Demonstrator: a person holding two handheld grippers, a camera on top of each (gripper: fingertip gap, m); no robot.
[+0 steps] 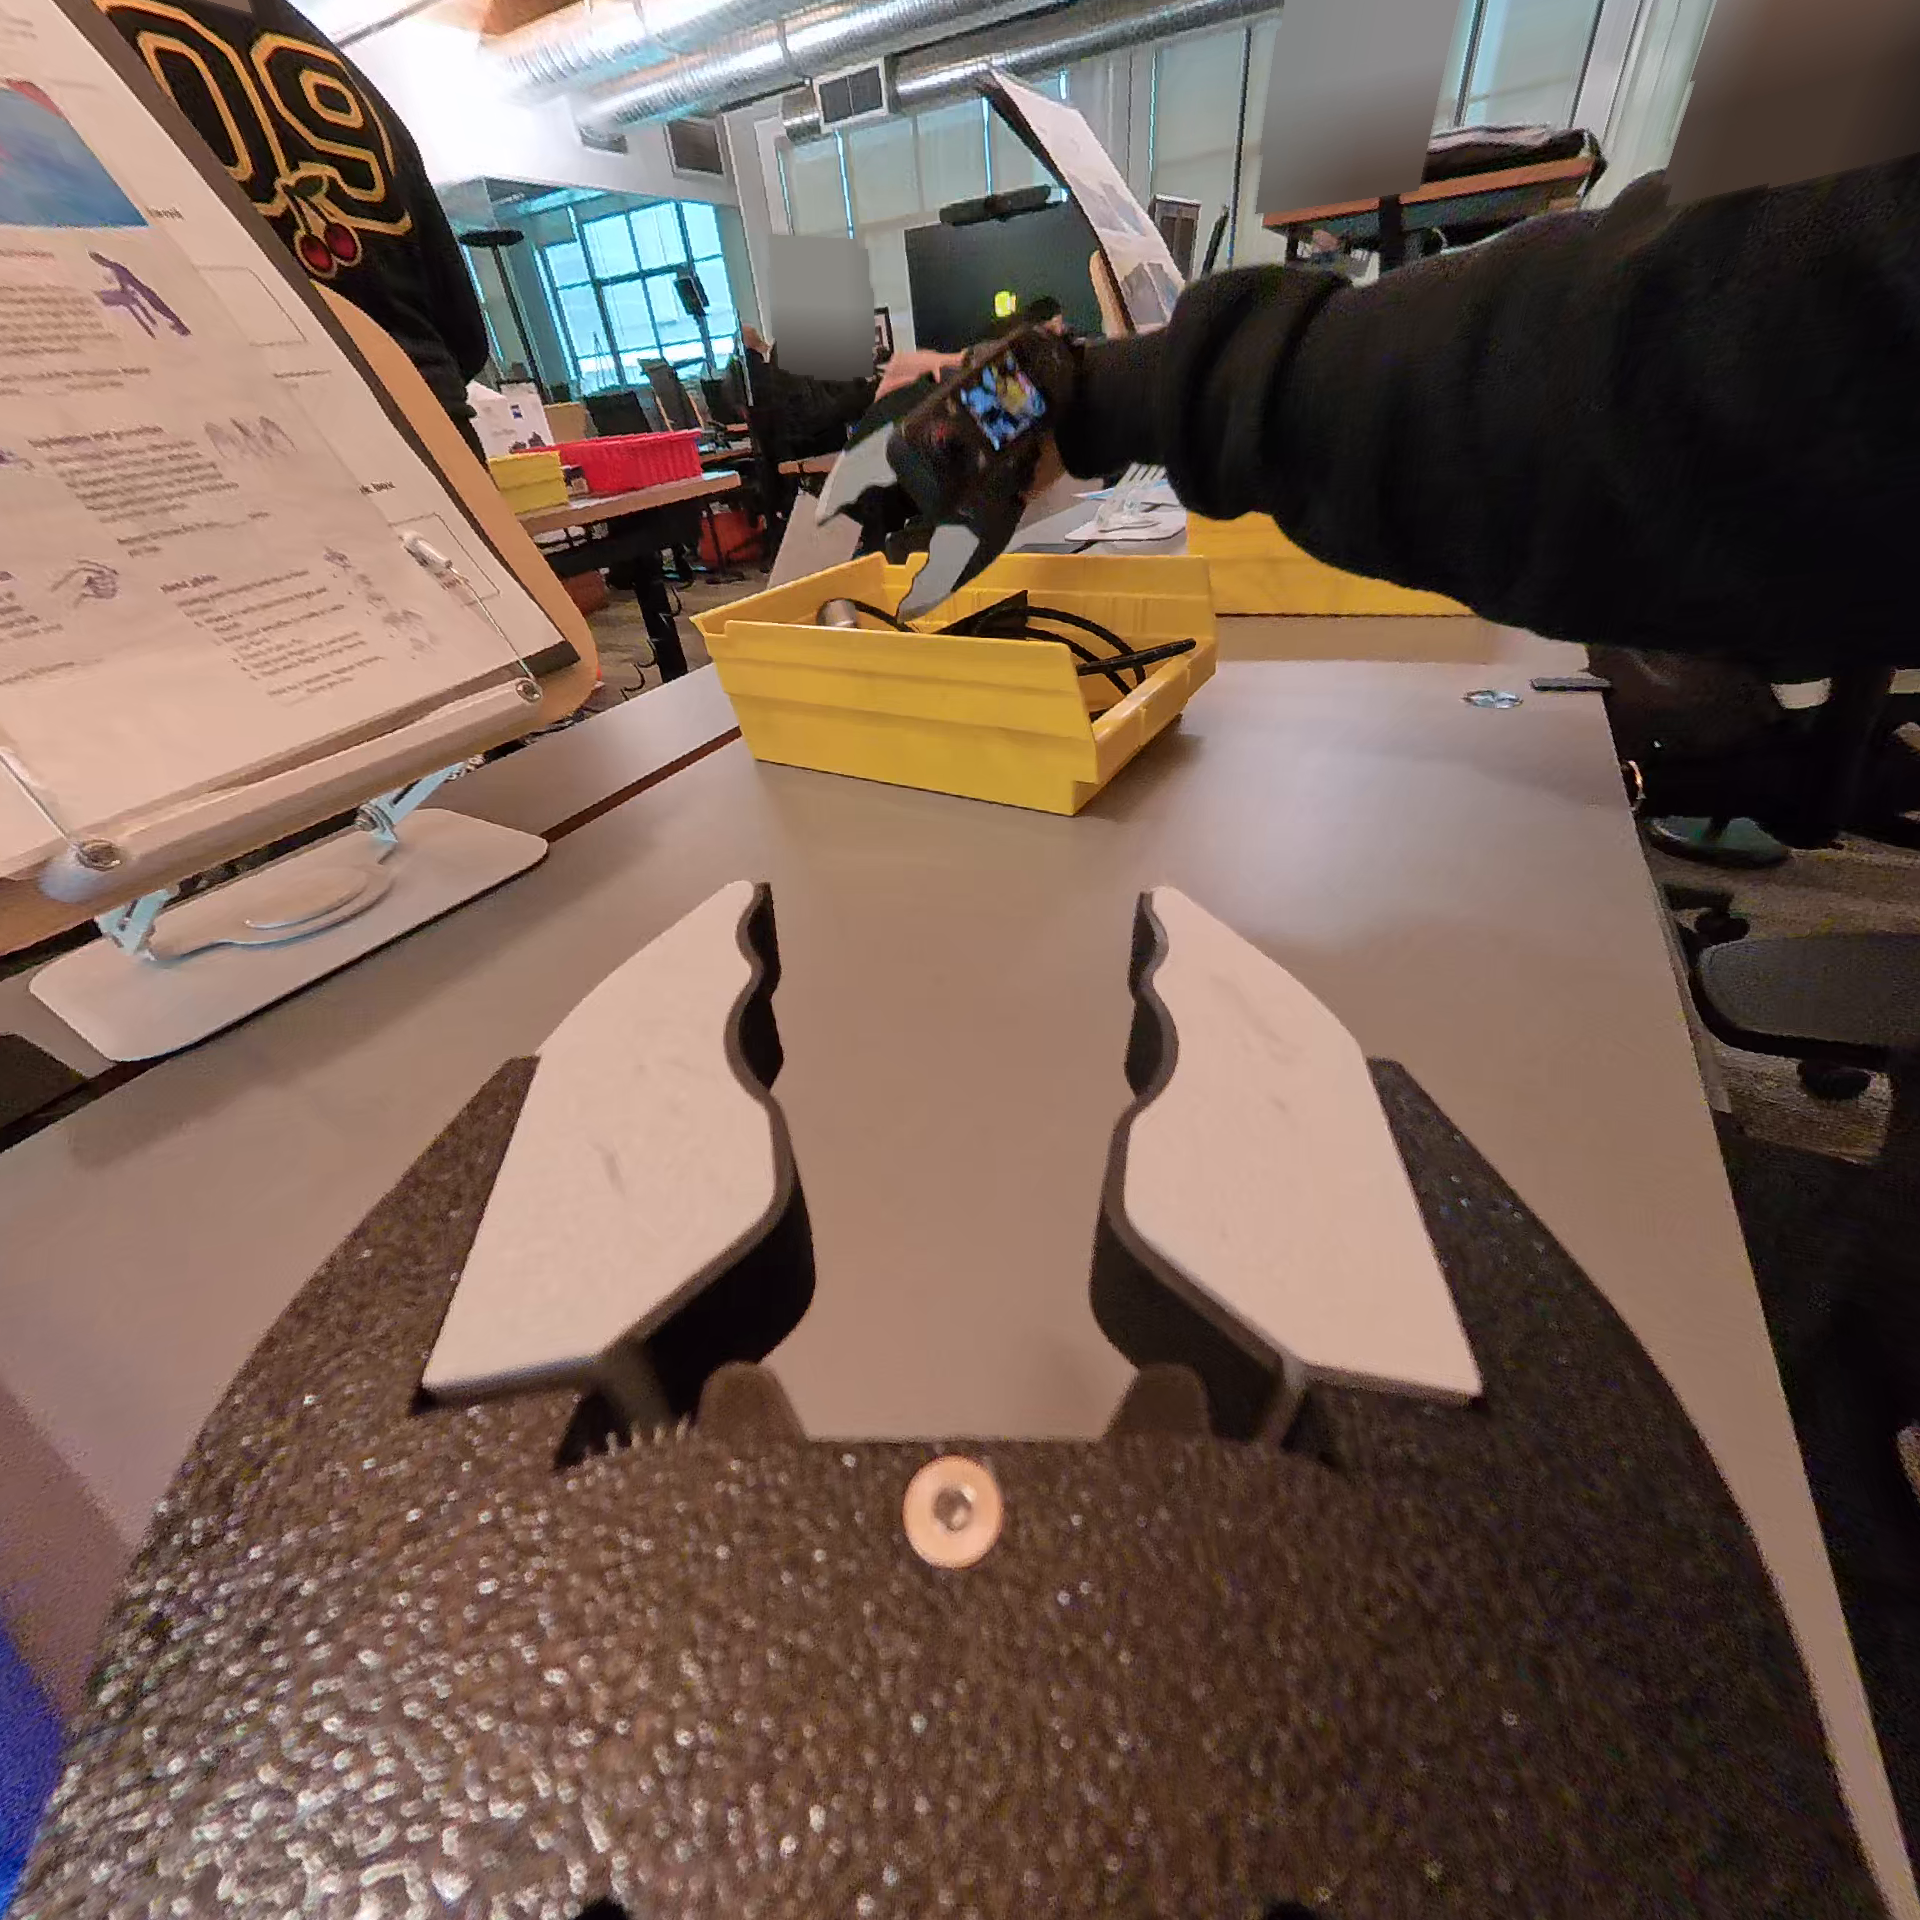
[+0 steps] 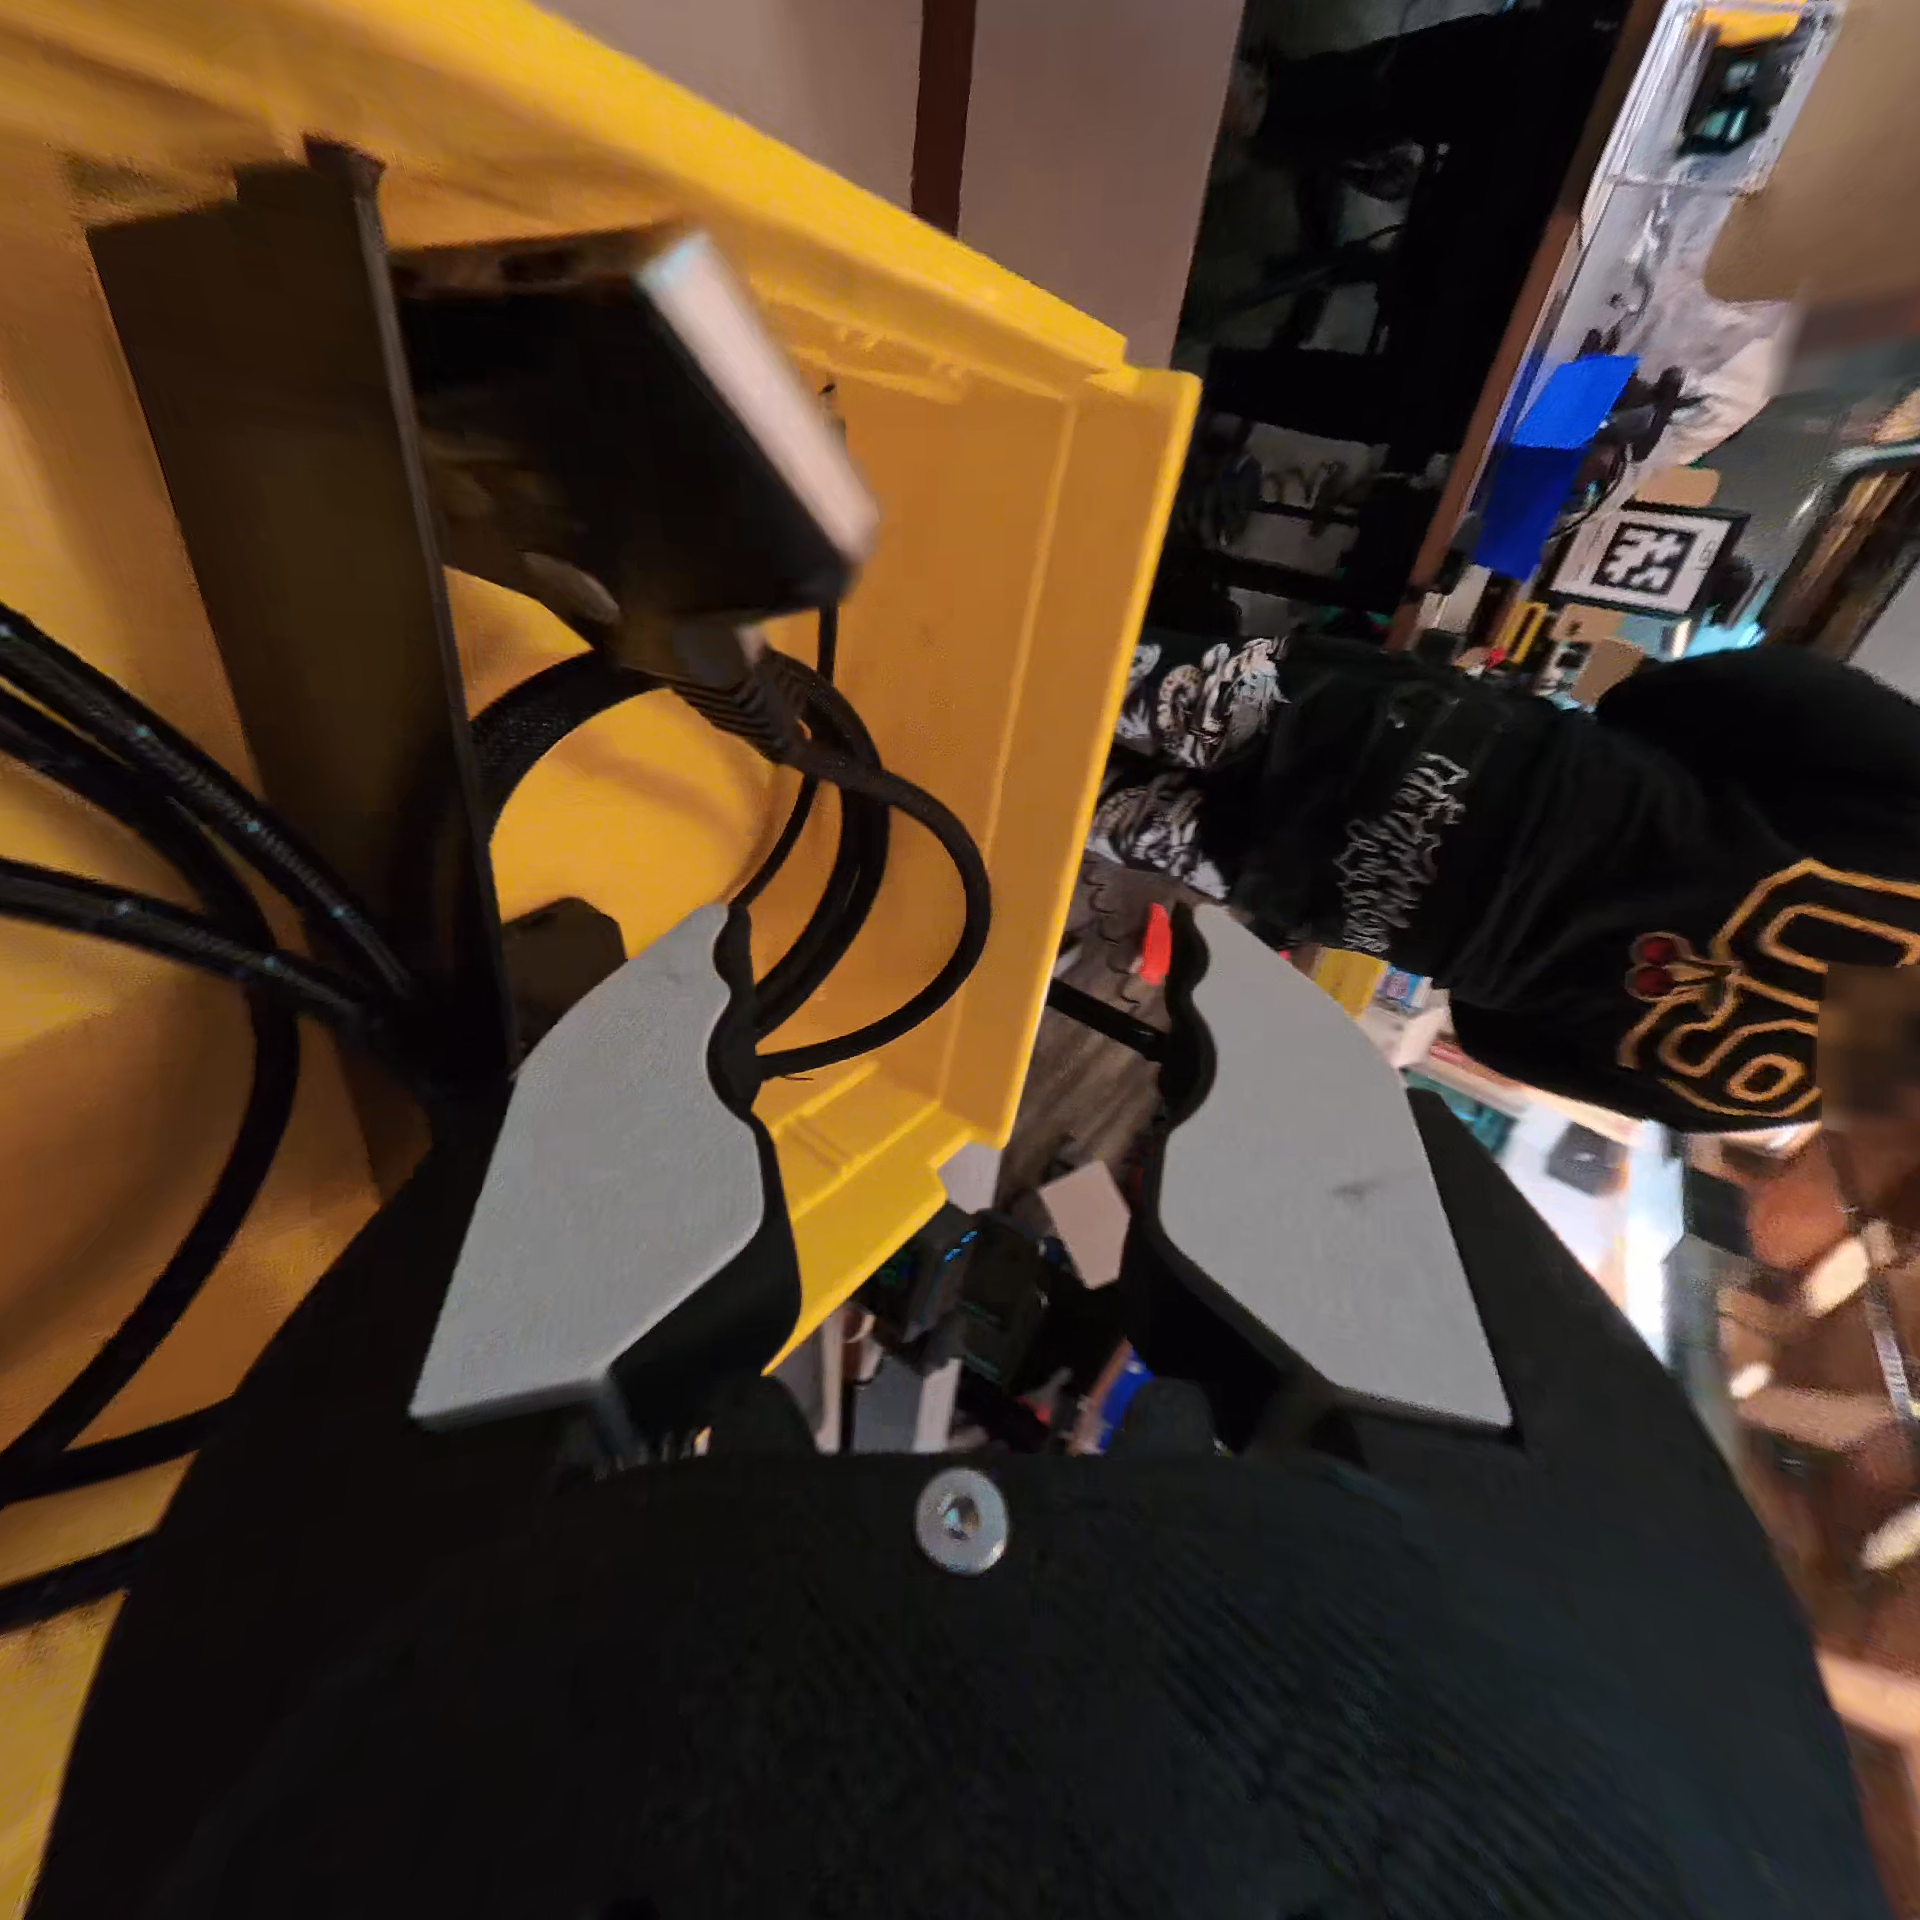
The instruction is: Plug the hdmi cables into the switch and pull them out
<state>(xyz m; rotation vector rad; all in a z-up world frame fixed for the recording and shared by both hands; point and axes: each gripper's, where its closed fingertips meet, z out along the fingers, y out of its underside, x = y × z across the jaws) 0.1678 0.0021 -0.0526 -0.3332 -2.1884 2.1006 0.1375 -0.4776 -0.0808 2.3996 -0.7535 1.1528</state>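
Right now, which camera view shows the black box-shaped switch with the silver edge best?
The right wrist view: the black switch with the silver edge fills the upper left, inside the yellow plastic bin, with a black cable at its end. The left wrist view shows only a small grey part behind the bin wall.

This is an open-plan office used as a lab or workshop. Bare silver ducts [image 1: 727, 52] run under the ceiling, tall windows [image 1: 623, 281] line the far wall, and rows of desks [image 1: 634, 499] carry red and yellow bins [image 1: 623, 457]. Office chairs [image 1: 1808, 997] stand on carpet, a dark monitor [image 1: 997, 281] stands behind, and a fiducial marker [image 2: 1647, 556] hangs nearby.
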